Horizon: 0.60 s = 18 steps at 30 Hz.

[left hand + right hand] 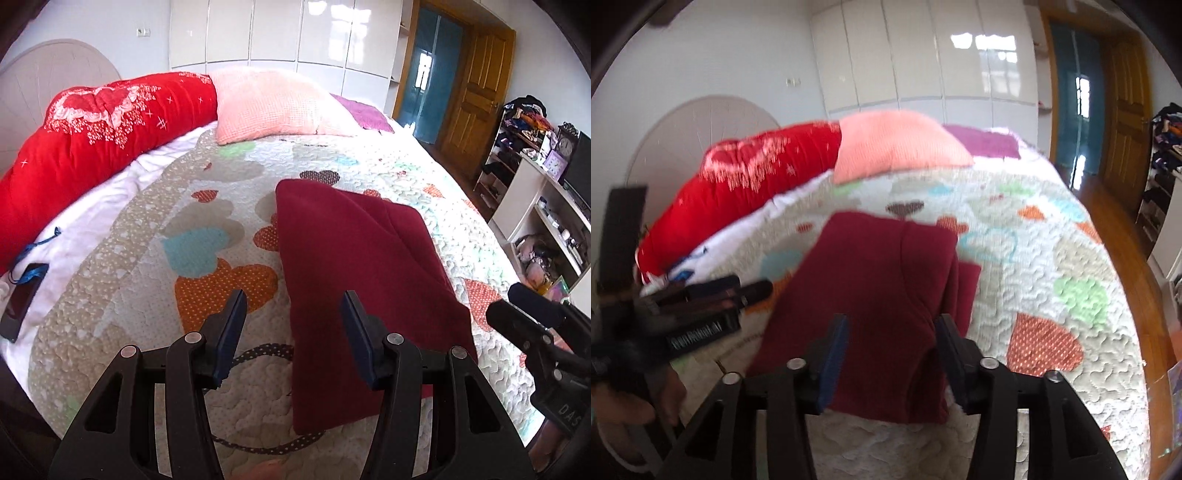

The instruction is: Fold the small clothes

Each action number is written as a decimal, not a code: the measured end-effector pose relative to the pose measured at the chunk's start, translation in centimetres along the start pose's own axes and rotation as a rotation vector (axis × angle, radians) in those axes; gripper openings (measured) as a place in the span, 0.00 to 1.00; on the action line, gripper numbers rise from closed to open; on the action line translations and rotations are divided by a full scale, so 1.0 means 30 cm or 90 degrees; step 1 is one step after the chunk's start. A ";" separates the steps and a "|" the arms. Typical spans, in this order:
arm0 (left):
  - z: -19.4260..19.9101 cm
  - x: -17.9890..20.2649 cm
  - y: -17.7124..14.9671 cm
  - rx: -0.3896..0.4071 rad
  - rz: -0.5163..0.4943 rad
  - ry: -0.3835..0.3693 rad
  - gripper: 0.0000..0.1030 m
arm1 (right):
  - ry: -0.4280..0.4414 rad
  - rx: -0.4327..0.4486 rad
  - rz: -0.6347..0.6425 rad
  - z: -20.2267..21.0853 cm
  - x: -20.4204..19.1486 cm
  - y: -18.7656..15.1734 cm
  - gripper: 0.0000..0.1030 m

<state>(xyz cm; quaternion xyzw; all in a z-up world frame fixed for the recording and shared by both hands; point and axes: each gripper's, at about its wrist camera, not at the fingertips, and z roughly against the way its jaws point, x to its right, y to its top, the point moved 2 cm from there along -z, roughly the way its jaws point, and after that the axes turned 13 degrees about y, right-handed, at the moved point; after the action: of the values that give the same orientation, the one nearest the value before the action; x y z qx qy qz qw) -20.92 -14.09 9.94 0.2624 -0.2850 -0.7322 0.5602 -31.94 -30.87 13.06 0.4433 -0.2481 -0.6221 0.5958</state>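
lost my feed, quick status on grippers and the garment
Left gripper open, empty. Right gripper open, empty. Maroon garment folded on quilt. Nothing in the way.

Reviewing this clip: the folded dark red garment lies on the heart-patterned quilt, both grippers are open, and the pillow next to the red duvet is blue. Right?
Not quite. The pillow beside the red duvet is pink, not blue, as the left wrist view shows. The dark red garment does lie folded on the quilt, and the left gripper and right gripper are open.

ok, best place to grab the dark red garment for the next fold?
Probably its near end. The dark red garment lies as a long, flat strip running away across the quilt. Come in low from the near side; the open left tool could pinch the near left corner, the open right tool the near right.
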 end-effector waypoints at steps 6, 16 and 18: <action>0.034 0.000 0.005 0.020 -0.013 0.012 0.51 | -0.015 0.001 -0.002 -0.024 -0.022 0.019 0.48; 0.060 -0.004 -0.005 0.053 -0.017 0.035 0.51 | -0.015 -0.008 -0.016 -0.049 -0.027 0.012 0.50; 0.061 -0.005 -0.004 0.055 -0.016 0.036 0.51 | -0.014 -0.008 -0.017 -0.050 -0.027 0.011 0.51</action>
<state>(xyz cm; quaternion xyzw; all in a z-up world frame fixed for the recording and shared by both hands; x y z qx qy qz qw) -22.26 -13.70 11.14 0.3106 -0.2970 -0.7185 0.5469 -30.59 -29.83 12.82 0.4360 -0.2446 -0.6364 0.5875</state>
